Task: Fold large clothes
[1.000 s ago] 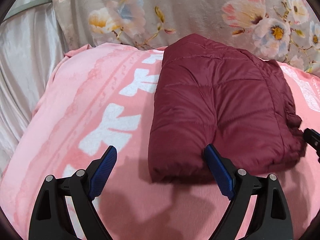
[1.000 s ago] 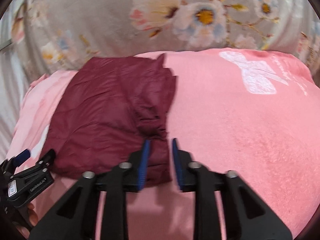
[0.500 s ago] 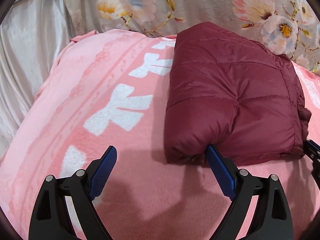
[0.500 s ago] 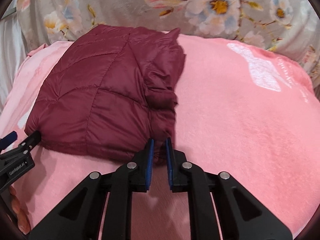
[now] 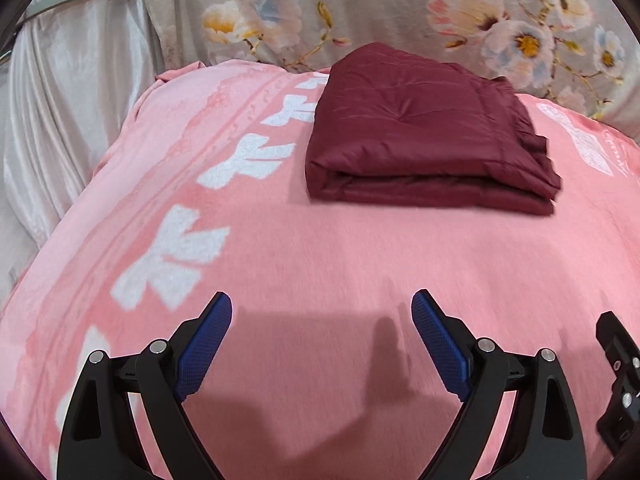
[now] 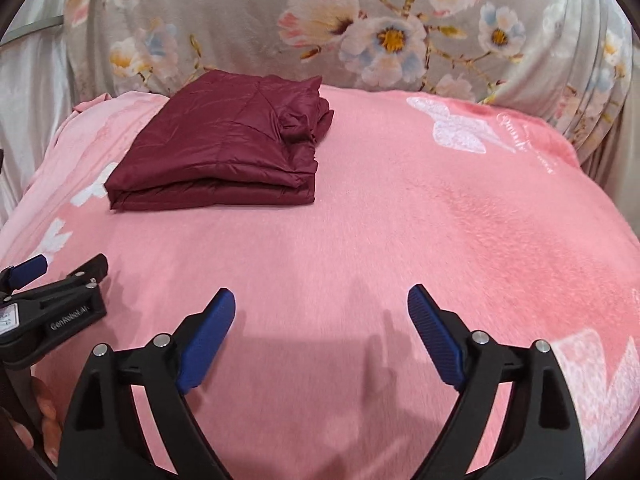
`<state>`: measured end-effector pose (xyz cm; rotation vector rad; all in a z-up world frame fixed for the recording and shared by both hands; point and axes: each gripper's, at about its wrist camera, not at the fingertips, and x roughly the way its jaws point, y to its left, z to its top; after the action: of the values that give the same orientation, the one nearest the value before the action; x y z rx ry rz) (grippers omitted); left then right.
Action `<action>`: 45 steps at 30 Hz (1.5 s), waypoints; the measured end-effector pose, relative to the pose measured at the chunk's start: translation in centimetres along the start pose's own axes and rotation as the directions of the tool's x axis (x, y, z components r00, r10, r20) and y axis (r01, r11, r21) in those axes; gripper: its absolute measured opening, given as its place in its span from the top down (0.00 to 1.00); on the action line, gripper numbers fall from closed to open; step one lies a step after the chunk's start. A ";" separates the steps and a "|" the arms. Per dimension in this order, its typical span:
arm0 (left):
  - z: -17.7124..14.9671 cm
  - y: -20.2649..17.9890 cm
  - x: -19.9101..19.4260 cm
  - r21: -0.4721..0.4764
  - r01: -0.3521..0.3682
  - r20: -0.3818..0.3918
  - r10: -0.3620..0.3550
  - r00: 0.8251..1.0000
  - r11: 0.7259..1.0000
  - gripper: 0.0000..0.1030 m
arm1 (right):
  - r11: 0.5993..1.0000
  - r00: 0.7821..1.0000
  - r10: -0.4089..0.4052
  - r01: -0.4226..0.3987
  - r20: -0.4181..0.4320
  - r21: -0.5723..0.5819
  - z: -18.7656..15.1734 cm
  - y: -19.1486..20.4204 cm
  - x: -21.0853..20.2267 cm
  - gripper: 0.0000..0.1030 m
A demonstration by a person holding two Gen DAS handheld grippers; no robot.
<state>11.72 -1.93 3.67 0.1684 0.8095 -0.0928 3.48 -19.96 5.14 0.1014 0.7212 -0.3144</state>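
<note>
Two grippers, left [image 5: 322, 332] and right [image 6: 321, 326], spread wide, nothing held. Folded maroon quilted puffer jacket [image 5: 424, 128] judged light, soft, slippery; best gripped at layered front edge.

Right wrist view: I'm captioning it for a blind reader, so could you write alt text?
A folded maroon quilted jacket lies on a pink blanket, backed by floral fabric. The right gripper is open and empty in the foreground; the left gripper shows at left.

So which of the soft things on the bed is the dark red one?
The folded puffy jacket. It is dark red and sits on top of the pink blanket, with the grey flowery cloth behind it.
</note>
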 end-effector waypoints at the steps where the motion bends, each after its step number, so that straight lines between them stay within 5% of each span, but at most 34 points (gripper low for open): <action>1: -0.5 -0.1 -0.5 0.002 -0.003 0.002 0.003 1.000 1.000 0.12 | 1.000 1.000 -0.002 0.002 0.002 -0.001 -0.3 0.1 -0.4 0.12; 13: -4.2 -0.5 -4.4 0.012 0.008 0.017 -0.008 1.000 1.000 0.12 | 0.998 0.999 0.030 -0.031 0.021 0.052 -2.8 -0.6 -3.8 0.06; 45: -4.5 -1.4 -4.9 0.041 -0.019 0.055 0.017 0.998 0.999 0.14 | 1.000 1.000 0.012 -0.012 -0.005 0.004 -3.1 0.8 -3.7 0.05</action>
<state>4.94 -2.34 4.08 0.2117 0.7518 -0.0968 -0.83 -17.70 5.25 0.1100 0.7248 -0.3041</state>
